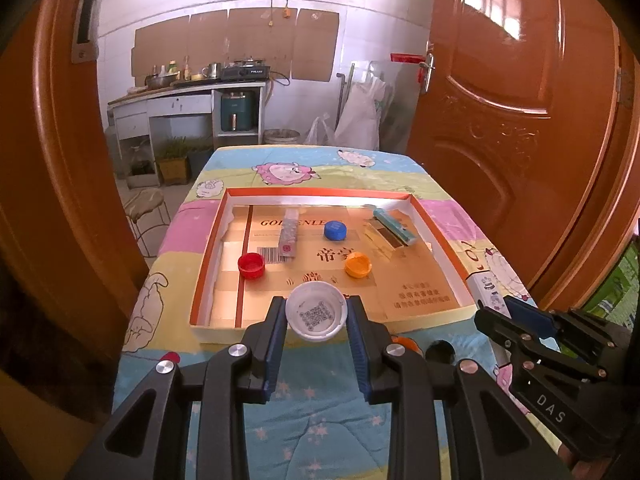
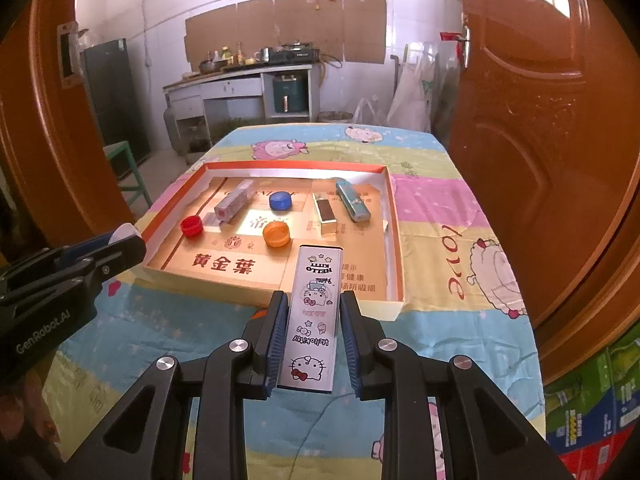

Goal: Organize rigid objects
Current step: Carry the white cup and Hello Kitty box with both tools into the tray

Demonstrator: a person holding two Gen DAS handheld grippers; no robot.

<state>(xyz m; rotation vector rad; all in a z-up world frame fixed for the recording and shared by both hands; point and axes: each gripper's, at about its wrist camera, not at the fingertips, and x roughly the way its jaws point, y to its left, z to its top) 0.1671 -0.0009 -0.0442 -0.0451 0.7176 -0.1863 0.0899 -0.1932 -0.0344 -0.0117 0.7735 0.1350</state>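
My left gripper [image 1: 317,317] is shut on a white bottle cap [image 1: 316,311], held over the near rim of the shallow cardboard tray [image 1: 320,193]. My right gripper [image 2: 314,322] is shut on a long white Hello Kitty box [image 2: 314,316], its far end reaching over the tray's [image 2: 394,240] near right part. Inside the tray lie a red cap [image 1: 251,265], a blue cap [image 1: 335,229], an orange cap [image 1: 358,264], a clear slim box [image 1: 290,236], a gold box [image 1: 384,237] and a teal box [image 1: 394,226].
The tray rests on a table under a cartoon-sheep cloth [image 1: 280,172]. An orange cap [image 1: 406,343] and a black cap [image 1: 440,350] lie on the cloth behind my left fingers. Orange doors [image 1: 520,120] flank the table; a kitchen counter [image 1: 188,92] stands beyond.
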